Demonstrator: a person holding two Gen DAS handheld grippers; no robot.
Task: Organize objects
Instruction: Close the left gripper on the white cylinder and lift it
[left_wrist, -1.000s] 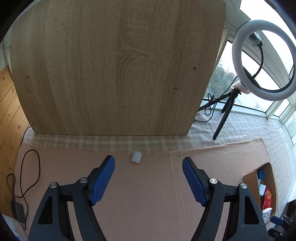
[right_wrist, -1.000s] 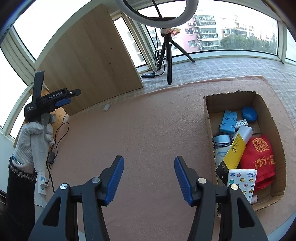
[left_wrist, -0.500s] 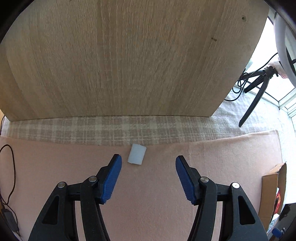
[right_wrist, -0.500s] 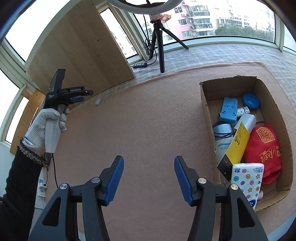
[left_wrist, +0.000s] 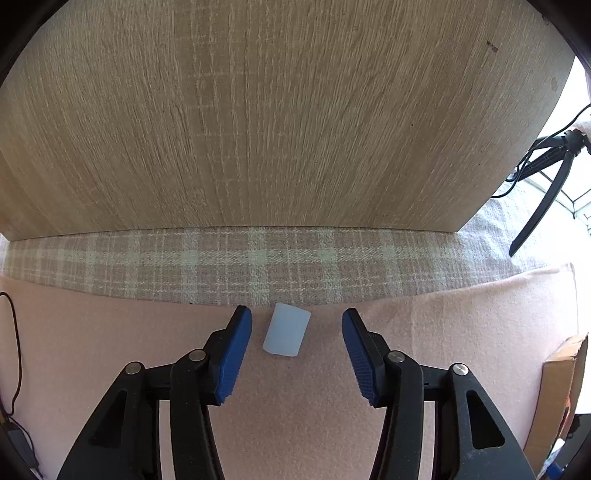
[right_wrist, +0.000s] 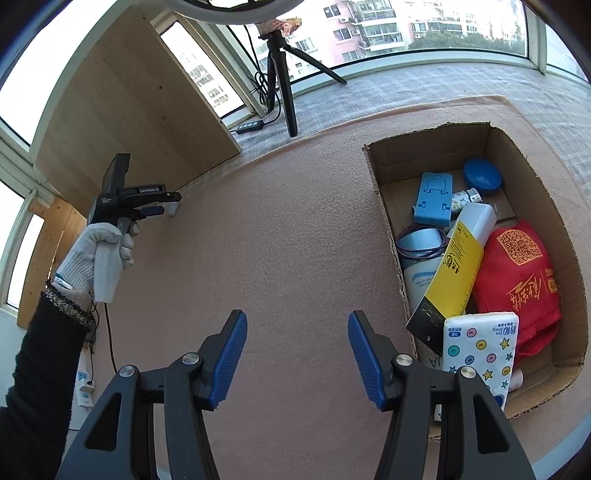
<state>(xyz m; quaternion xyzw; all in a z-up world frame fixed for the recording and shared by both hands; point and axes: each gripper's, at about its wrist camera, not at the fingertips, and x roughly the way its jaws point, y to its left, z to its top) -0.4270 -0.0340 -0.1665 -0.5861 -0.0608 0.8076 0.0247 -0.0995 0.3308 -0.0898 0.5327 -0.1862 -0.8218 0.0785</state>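
In the left wrist view, the left claw (left_wrist: 296, 325) points down at a pink felt mat (left_wrist: 110, 332), and a small white block (left_wrist: 286, 335) lies on the mat between its two blue fingers (left_wrist: 236, 350). The jaws have just been closing, but they are not yet clenched: a gap shows on each side of the block, smaller on the left side. Just beyond the block the mat ends at a checked cloth (left_wrist: 184, 262), and behind the cloth stands a wooden board (left_wrist: 277, 110). In the right wrist view, the right claw (right_wrist: 297, 347) is released, with nothing between its fingers, and it hangs over the bare pink mat. To its right stands an open cardboard box (right_wrist: 424, 147) that holds a red pouch (right_wrist: 517, 273), a yellow and black package (right_wrist: 454, 273), a tissue pack with stars (right_wrist: 480, 347), a blue stand (right_wrist: 434, 199) and a blue round case (right_wrist: 482, 176). At the far left a gloved hand (right_wrist: 98, 254) holds the left claw down by the same white block near the wooden board.
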